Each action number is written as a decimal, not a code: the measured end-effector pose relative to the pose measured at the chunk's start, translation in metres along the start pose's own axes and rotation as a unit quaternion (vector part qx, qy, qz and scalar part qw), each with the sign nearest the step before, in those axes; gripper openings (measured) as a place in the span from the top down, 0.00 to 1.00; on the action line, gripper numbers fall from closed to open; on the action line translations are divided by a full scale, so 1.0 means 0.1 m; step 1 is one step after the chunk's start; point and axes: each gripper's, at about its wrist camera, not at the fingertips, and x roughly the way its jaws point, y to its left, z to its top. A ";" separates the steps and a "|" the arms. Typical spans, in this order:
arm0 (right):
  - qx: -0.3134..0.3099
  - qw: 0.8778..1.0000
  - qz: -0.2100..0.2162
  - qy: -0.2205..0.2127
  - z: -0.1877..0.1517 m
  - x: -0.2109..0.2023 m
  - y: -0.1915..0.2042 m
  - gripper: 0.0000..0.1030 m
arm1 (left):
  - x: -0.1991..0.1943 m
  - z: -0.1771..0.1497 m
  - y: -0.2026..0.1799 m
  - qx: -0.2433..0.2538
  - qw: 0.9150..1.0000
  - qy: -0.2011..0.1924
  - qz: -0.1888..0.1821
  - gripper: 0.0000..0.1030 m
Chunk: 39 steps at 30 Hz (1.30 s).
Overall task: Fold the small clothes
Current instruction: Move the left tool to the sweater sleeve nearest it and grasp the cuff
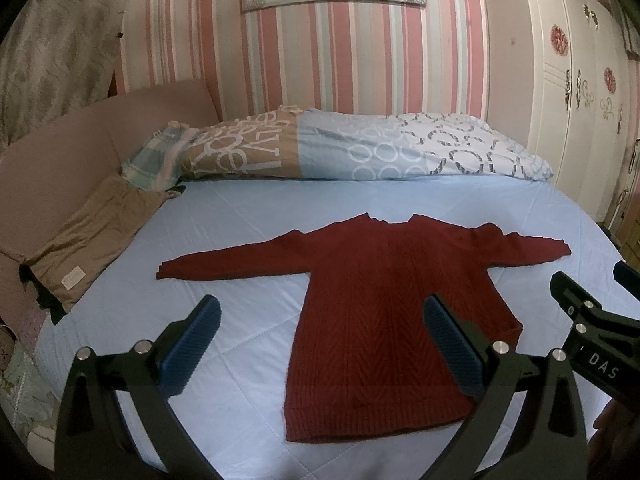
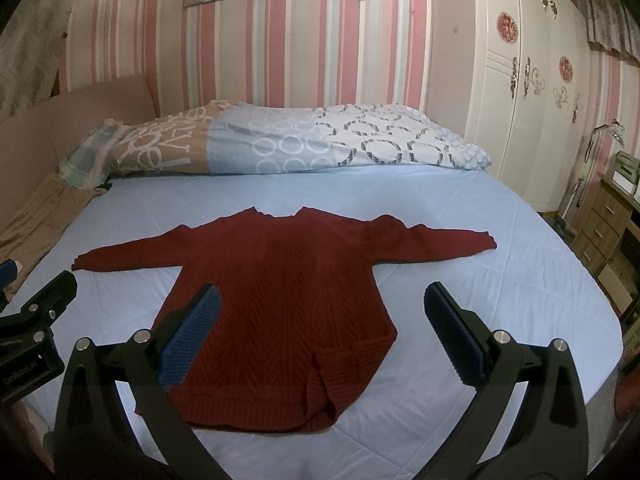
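Tools: two, the left tool [image 1: 320, 340] and right tool [image 2: 320, 336], both with blue pads spread apart, holding nothing, above the near bed edge.
Garment: one dark red knit sweater [image 1: 384, 304], flat mid-bed, sleeves outstretched, hem corner folded over on the right.
Bed: one light blue sheet [image 1: 248, 216].
Left side: one tan pillow [image 1: 88, 248].
Far: one patterned folded duvet [image 1: 360, 148], striped wall behind.
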 end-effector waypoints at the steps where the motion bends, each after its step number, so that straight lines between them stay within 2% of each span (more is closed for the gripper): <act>1: 0.000 1.000 0.000 0.000 0.00 0.00 0.00 0.03 | 0.00 -0.01 0.00 0.000 1.000 0.001 0.000 0.01; 8: 0.000 1.000 0.001 0.006 -0.04 0.11 0.02 0.03 | 0.07 -0.09 0.02 0.002 1.000 0.005 0.000 0.01; 14: -0.007 1.000 0.012 0.008 0.05 0.33 0.14 0.03 | 0.29 0.01 0.24 -0.003 1.000 0.016 -0.012 0.01; 19: -0.027 0.999 0.022 0.006 0.20 0.63 0.40 0.03 | 0.54 0.13 0.52 -0.019 1.000 0.011 0.012 0.01; 21: -0.031 0.999 0.035 0.014 0.25 0.79 0.52 0.03 | 0.69 0.15 0.61 -0.015 0.999 0.026 0.031 0.01; 27: -0.054 0.998 0.032 0.023 0.40 1.36 0.91 0.03 | 1.12 0.20 0.96 -0.015 0.999 0.033 0.027 0.01; 33: -0.049 0.997 0.041 0.033 0.56 1.93 1.27 0.03 | 1.61 0.28 1.46 -0.033 0.997 -0.023 0.073 0.01; 36: -0.054 0.997 0.043 0.041 0.63 2.17 1.40 0.03 | 2.00 0.27 1.67 -0.025 0.997 0.011 0.068 0.01; 39: -0.074 0.996 0.040 0.041 0.65 2.39 1.59 0.03 | 2.36 0.22 1.92 -0.022 0.997 0.026 0.065 0.01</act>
